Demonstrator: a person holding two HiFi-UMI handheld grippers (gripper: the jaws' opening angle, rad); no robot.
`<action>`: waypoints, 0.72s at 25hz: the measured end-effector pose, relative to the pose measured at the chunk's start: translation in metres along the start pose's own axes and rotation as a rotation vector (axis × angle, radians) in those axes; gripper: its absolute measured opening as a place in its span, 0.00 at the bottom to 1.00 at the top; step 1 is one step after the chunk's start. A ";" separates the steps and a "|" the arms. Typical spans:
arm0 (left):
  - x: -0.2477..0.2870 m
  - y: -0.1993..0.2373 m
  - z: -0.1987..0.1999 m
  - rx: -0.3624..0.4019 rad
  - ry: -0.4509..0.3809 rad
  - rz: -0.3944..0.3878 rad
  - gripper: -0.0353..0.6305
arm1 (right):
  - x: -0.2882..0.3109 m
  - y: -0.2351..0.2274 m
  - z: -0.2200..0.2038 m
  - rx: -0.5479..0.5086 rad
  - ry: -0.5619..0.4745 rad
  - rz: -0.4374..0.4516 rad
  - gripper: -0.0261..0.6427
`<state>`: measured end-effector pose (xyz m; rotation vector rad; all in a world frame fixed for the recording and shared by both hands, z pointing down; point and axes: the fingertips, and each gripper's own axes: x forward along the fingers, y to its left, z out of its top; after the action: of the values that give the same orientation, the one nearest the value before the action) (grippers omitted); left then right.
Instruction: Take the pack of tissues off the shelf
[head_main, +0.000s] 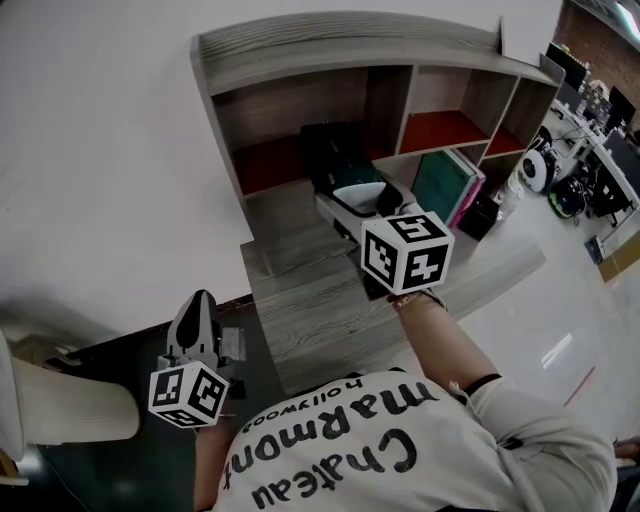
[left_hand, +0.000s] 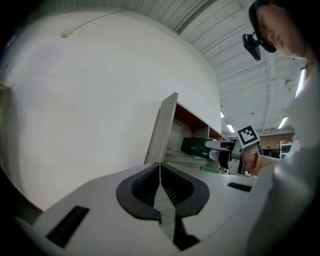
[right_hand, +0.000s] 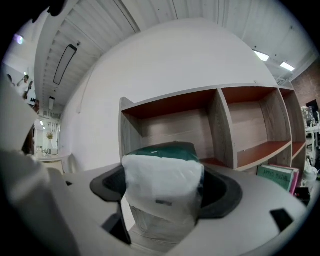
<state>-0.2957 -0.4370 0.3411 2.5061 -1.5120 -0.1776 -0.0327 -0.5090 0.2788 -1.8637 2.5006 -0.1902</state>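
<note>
Jaws of the right gripper (right_hand: 165, 192) stand wide and are clamped on the pack of tissues (head_main: 338, 160), pressing on its two sides. The pack's white end faces back along the jaws and its dark green top points into the shelf (head_main: 340, 45). Jaws of the left gripper (left_hand: 160, 167) are closed together with nothing between them. That gripper hangs low and well to the left of the shelf, outside it, and takes no part.

Judged from this, the reach and the grasp are done. The pack sits at the mouth of the shelf's lower left compartment, with its near end out over the bench (head_main: 330, 310) in front of the shelf. Whether its far end has cleared the shelf's front edge, or rests on the board there, I cannot tell. What is left is to draw the pack fully clear of the shelf.

Counted: one pack of tissues, two grippers and one shelf with several open compartments. In the shelf's lower right compartment stand upright books (head_main: 442, 185), a teal one with a pink one beside it, so two as far as can be seen.
</note>
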 end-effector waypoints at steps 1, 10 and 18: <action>0.001 -0.002 -0.001 -0.001 0.002 -0.004 0.09 | -0.004 0.001 -0.001 0.009 -0.008 0.007 0.67; 0.004 -0.022 -0.007 0.011 0.006 -0.032 0.09 | -0.040 0.002 -0.005 0.097 -0.042 0.085 0.67; 0.000 -0.056 -0.010 0.014 0.010 -0.035 0.09 | -0.069 -0.014 -0.013 0.208 -0.016 0.119 0.66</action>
<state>-0.2451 -0.4104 0.3375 2.5416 -1.4708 -0.1601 -0.0007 -0.4459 0.2891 -1.6271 2.4627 -0.4133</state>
